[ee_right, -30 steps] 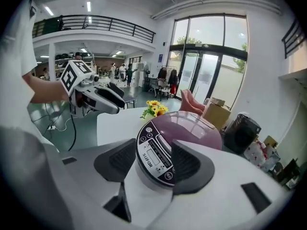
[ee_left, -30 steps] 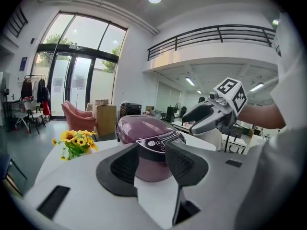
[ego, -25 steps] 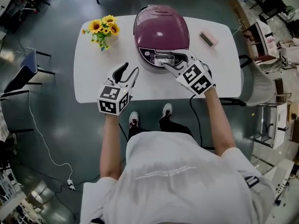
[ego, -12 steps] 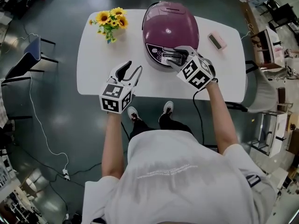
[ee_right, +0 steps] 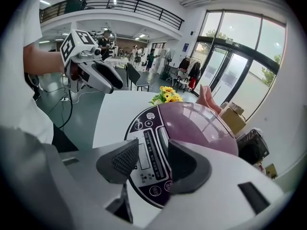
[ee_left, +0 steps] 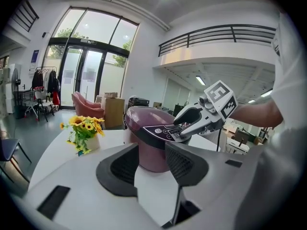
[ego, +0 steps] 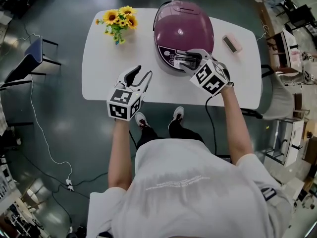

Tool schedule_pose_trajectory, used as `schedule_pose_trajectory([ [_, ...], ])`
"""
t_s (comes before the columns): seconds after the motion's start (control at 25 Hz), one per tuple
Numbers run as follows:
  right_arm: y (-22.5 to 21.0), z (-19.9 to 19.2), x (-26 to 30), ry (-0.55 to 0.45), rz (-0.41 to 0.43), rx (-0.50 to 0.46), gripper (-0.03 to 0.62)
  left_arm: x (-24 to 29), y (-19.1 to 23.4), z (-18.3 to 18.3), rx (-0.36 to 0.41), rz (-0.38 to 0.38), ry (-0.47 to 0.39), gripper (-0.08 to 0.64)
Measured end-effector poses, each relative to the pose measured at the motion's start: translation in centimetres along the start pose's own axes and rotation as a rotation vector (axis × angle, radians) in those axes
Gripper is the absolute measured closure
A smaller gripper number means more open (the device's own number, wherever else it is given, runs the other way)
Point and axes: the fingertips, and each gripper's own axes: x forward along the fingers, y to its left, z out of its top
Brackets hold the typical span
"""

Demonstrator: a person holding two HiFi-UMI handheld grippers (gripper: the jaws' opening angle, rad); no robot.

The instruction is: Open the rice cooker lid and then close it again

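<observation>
1. Bench [ego: 99, 78]: white top with rounded corners, across the upper middle of the head view, grey floor [ego: 49, 148] all round it.

2. Rice cooker [ego: 183, 36]: purple, domed, standing on the bench at upper centre-right of the head view. Its lid [ego: 190, 19] is down and closed. The control panel [ego: 174, 59] faces the lower edge of the frame, toward the person.

3. Right tool [ego: 188, 61]: at centre-right, over the cooker's control panel. Jaws spread. In the right gripper view the panel's display strip shows in the gap between the pads, and neither pad pinches anything. Whether the tips touch the panel cannot be told.

4. Left tool [ego: 142, 74]: at centre-left, over the near part of the bench, lower left of the cooker and apart from it. Jaws spread, nothing between them.

5. Sunflowers [ego: 119, 20]: yellow, in a small pot, upper left of the bench, apart from the cooker.

6. Pink box [ego: 231, 43]: small, on the bench just right of the cooker.
</observation>
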Motion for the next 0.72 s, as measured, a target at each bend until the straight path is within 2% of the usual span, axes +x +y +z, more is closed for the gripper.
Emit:
schedule_pose_trajectory([
  [0.72, 0.1, -0.04, 0.04, -0.049, -0.064, 0.048, 0.397, 0.07, -0.28, -0.08, 0.008, -0.032, 0.008, 0.373],
])
